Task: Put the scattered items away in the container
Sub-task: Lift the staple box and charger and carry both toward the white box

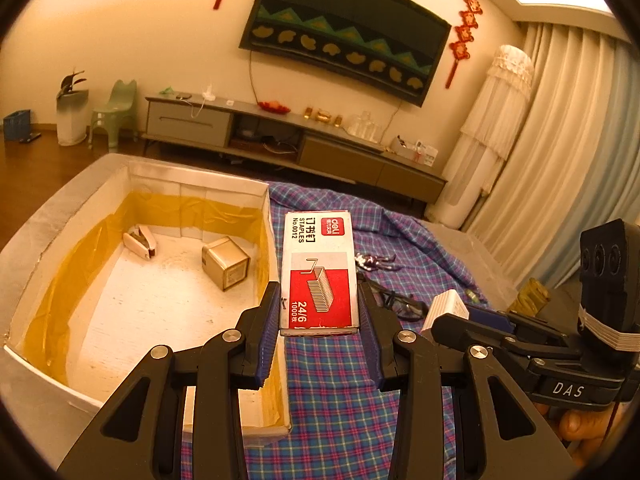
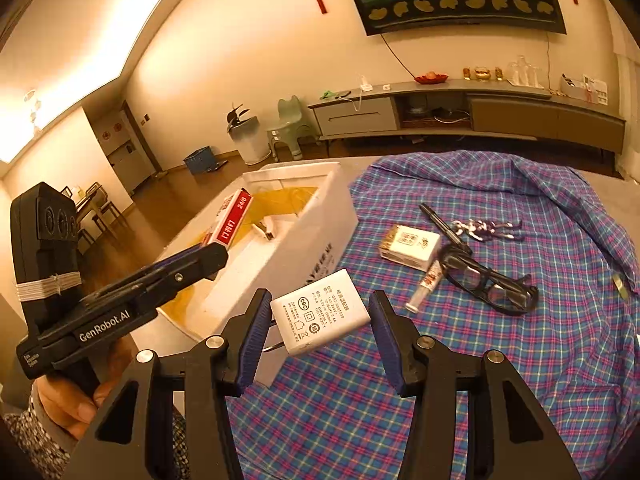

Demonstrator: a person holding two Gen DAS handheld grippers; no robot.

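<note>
Left wrist: left gripper (image 1: pixel 319 312) level, clamping staples box (image 1: pixel 318 272)

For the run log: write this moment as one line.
left gripper: holds staple box at foam box rim | right gripper: around charger, grip unclear | on cloth: glasses

Looked like a home living room. Had a wall-mounted television (image 1: pixel 347 36) with red Chinese knot ornaments (image 1: pixel 464 38) hung to either side, and a long low media cabinet (image 1: pixel 296 140) under it carrying a red fruit dish (image 2: pixel 431 77) and glassware (image 2: pixel 524 70). Showed wood flooring (image 1: pixel 28 160), a small green plastic chair (image 1: pixel 116 114), a white bin (image 1: pixel 72 114), floor-length curtains (image 1: pixel 568 140), and dining chairs (image 2: pixel 94 204) off in a farther corner.
</note>
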